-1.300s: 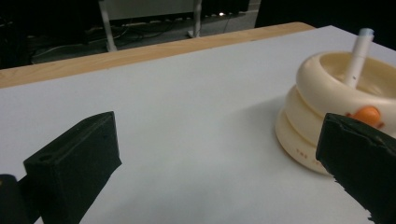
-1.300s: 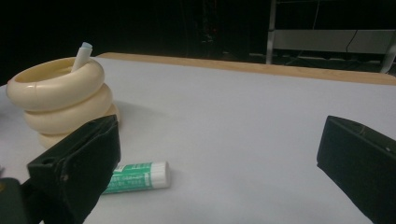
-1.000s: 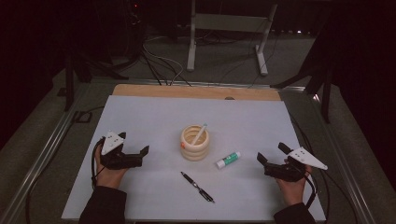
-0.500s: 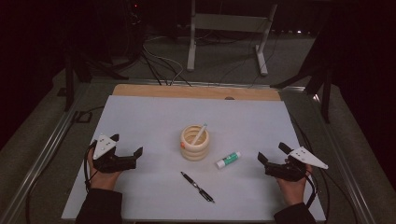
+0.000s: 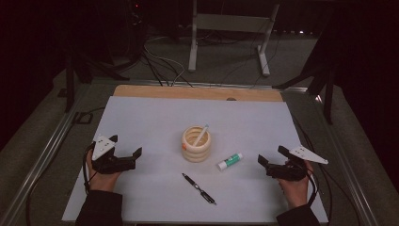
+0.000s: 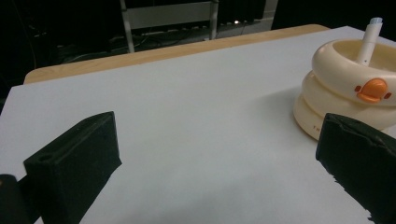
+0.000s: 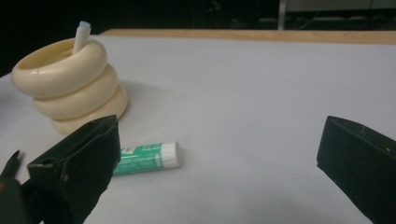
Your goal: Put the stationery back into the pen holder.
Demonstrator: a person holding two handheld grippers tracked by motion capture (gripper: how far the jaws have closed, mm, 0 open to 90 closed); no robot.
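In the high view, the left tool (image 5: 126, 159) and right tool (image 5: 269, 160) rest wide open and empty on the desk (image 5: 141, 117). A ringed cream holder (image 5: 196, 143) stands between them, with a glue stick (image 5: 229, 161) and a pen (image 5: 199, 188) nearby. The left gripper view has the holder (image 6: 348, 93) beyond spread jaws. In the right gripper view, the glue stick (image 7: 149, 157) lies just beside one jaw.

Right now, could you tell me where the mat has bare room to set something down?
The far half of the white mat, behind the cream ringed holder, is bare. It is crowded nearer, where the glue stick and black pen lie.
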